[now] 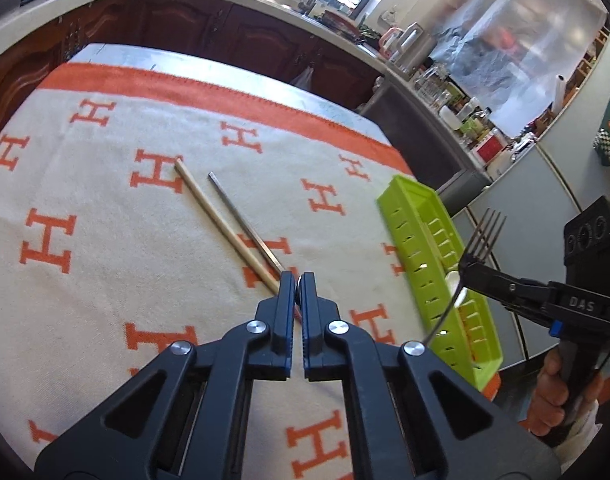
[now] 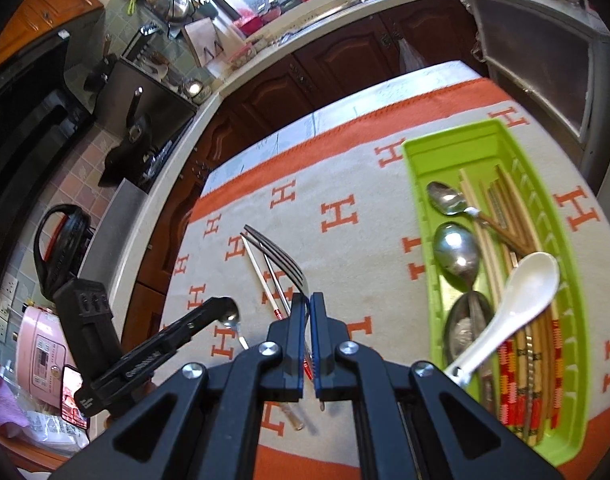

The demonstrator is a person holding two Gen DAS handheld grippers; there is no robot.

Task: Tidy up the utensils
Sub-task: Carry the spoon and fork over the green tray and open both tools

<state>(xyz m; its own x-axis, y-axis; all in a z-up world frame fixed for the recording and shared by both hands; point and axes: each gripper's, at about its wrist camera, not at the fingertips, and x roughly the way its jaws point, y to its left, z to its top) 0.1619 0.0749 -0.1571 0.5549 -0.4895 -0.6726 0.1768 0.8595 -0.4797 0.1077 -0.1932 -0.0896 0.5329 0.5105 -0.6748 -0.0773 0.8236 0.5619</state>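
Kitchen: dark wood cabinets (image 2: 337,60) and a pale counter with a sink tap run along the far side; pots hang at the far left in the right wrist view.
Bench: covered by a cream cloth (image 1: 105,184) with orange H letters and an orange border.
Tray: a lime-green slotted tray (image 2: 415,168) lies on the cloth at the right, long side running near to far.
Tray contents: two metal spoons (image 2: 457,252), a white ceramic spoon (image 2: 517,300) lying slantwise on top, and several chopsticks with red patterned ends at the near end.
Loose chopsticks: one pale chopstick (image 1: 221,220) and one thin metal chopstick (image 1: 241,216) lie side by side on the cloth, left of the tray, slanting from far left to near right.
Left gripper (image 1: 299,280): pressed together on a small metal spoon (image 2: 229,318), whose bowl shows past the fingertips in the right wrist view; it hangs above the cloth, near the near ends of the loose chopsticks.
Right gripper (image 2: 308,300): pinching a metal fork (image 2: 281,256) at its neck, prongs pointing far and up, handle trailing back beneath; it hangs beside the tray's left edge.
Hand: a person's hand (image 1: 553,396) grips the right gripper's handle.
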